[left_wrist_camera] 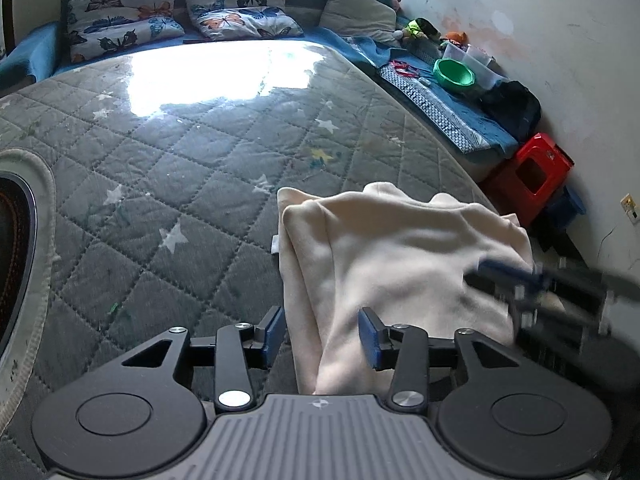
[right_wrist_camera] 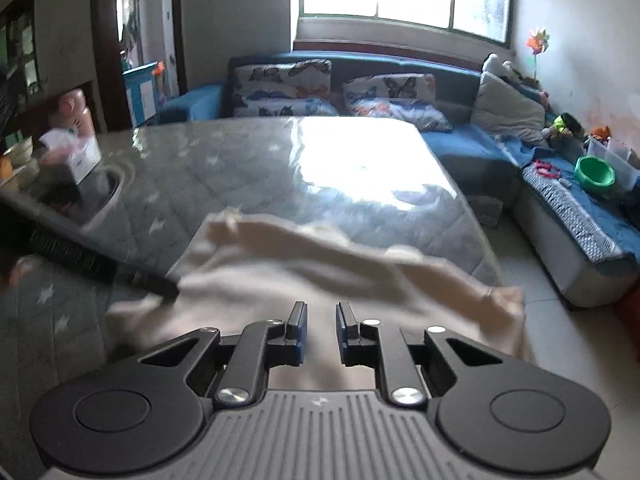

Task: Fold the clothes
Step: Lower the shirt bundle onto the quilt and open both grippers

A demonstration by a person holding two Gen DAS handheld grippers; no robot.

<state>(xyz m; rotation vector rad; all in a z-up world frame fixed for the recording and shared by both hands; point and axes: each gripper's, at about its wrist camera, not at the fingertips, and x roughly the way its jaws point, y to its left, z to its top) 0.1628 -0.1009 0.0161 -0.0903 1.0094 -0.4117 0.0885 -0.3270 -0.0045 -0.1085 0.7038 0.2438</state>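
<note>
A cream garment point(left_wrist_camera: 384, 248) lies partly folded on the grey quilted table cover point(left_wrist_camera: 168, 152), near its right edge. My left gripper point(left_wrist_camera: 322, 336) is open, its fingers on either side of the garment's near left fold, low over the cloth. My right gripper shows blurred at the right in the left wrist view point(left_wrist_camera: 532, 284), over the garment's right side. In the right wrist view the right gripper point(right_wrist_camera: 318, 328) is open with a narrow gap, just above the cream garment point(right_wrist_camera: 320, 264), holding nothing. The left gripper's dark body point(right_wrist_camera: 100, 264) reaches in from the left.
A blue sofa point(right_wrist_camera: 472, 148) with butterfly pillows point(left_wrist_camera: 120, 16) wraps the far and right sides. A green bowl point(left_wrist_camera: 454, 76) and toys lie on it. A red stool point(left_wrist_camera: 528, 176) stands by the wall. A tissue box point(right_wrist_camera: 76, 152) and bowls sit at the table's far left.
</note>
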